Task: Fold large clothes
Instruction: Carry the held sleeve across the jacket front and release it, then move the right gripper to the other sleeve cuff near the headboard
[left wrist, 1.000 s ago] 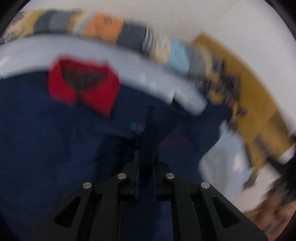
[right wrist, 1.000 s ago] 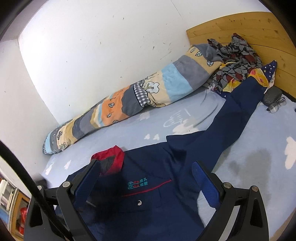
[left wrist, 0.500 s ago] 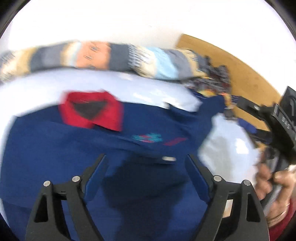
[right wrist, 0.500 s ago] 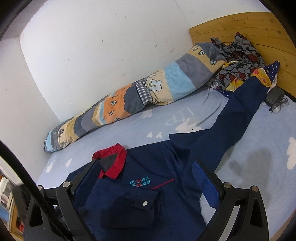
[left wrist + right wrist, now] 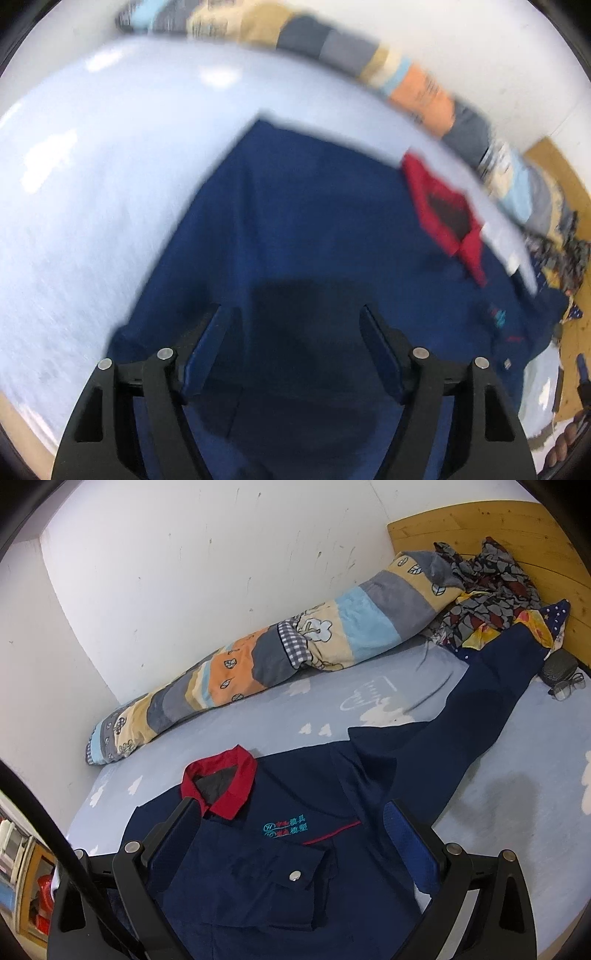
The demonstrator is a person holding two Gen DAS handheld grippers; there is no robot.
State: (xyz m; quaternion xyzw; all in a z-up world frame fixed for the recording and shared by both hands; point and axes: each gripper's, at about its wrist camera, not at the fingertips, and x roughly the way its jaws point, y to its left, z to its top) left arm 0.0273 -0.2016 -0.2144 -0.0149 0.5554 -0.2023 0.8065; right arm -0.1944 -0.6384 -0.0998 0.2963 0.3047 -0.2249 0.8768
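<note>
Where gripper hovers, jacket below

Motion blur smears the whole left wrist view: the navy jacket loses its seams, its chest logo shrinks to an unreadable teal fleck, and the rolled quilt dissolves into colour bands. The jacket's hem runs out of frame beneath the left gripper. In the right wrist view, the right gripper covers part of the jacket front, the lower edge cuts off the garment's bottom, and the logo characters remain too small to read, while a dark cable crosses the corner
</note>
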